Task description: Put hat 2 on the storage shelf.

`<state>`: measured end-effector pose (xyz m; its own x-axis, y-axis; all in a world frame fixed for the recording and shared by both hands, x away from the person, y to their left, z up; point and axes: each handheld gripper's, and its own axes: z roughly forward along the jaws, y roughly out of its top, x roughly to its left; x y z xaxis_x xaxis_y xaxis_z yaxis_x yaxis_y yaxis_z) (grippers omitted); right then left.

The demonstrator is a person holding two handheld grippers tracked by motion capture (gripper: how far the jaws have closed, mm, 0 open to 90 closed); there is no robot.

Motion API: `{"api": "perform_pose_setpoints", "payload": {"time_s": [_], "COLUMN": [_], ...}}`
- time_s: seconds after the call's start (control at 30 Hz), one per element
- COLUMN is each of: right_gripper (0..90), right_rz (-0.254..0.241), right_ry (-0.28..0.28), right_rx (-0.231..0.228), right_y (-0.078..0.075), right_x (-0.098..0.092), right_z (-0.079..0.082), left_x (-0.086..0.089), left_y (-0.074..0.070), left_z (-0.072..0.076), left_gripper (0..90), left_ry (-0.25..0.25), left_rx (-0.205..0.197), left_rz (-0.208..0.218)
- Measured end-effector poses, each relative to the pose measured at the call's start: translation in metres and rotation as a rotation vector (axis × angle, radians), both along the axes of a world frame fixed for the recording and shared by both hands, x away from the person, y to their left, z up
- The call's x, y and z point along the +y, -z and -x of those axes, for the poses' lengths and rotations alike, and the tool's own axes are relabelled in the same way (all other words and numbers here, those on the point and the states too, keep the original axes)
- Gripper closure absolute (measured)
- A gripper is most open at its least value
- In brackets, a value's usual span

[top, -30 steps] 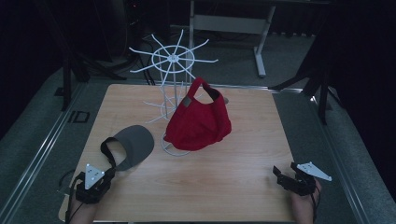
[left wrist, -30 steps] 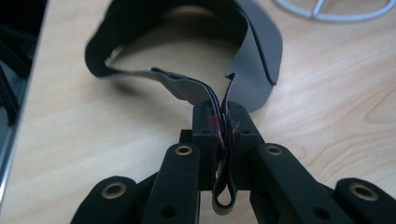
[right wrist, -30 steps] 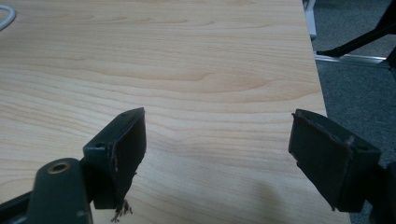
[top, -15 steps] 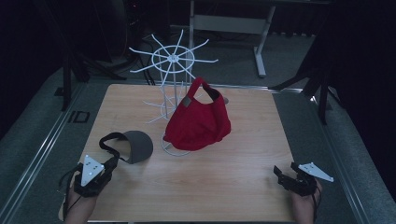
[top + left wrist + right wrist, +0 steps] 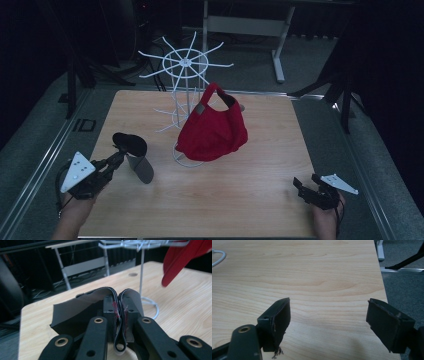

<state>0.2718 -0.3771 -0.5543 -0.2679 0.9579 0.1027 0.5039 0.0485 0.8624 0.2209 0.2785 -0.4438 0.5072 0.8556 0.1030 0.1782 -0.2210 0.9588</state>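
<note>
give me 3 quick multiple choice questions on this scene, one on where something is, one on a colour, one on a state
1. Where does the red cap hang?
A. on the white wire rack
B. on the table edge
C. in the right hand-held gripper

2. What colour is the visor in the left hand-held gripper?
A. yellow
B. grey and black
C. green

3. How do the jaws of the right hand-held gripper stand?
A. shut on the cap
B. shut on a cable
C. open, holding nothing

Answers: 1 A, it drapes on the rack; 2 B, a grey brim with a black band; 3 C, only bare table shows between the jaws.

room: dim | floor (image 5: pixel 310 70): grey (carpet-like) | furniture: wooden table (image 5: pixel 260 200), white-legged desk (image 5: pixel 277 47)
</note>
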Motion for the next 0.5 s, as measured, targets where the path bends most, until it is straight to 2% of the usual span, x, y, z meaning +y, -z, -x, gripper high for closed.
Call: {"api": "perform_pose_setpoints", "payload": {"time_s": [0.07,0.2,0.33,0.43,0.5], "right_gripper": [19.5,19.5,19.4,19.4,19.4], "right_rz": [-0.003,-0.002,0.001,0.01,0.014], "right_ry": [0.001,-0.002,-0.004,-0.007,-0.007], "right_rx": [-0.002,0.001,0.0,0.002,0.004], "right_y": [0.0,0.0,0.0,0.0,0.0], "right_x": [0.0,0.0,0.0,0.001,0.001], "right_z": [0.0,0.0,0.0,0.0,-0.001], "left_x": [0.001,-0.003,-0.006,-0.008,-0.009], "left_y": [-0.004,-0.014,-0.028,-0.04,-0.047], "left_z": [0.0,0.002,0.006,0.009,0.01], "left_gripper": [85.0,85.0,84.9,84.9,84.9], "left_ry": [0.017,0.038,0.084,0.116,0.129], "left_rx": [-0.005,-0.025,-0.041,-0.056,-0.058], "left_rz": [0.006,-0.017,-0.018,-0.048,-0.048]}}
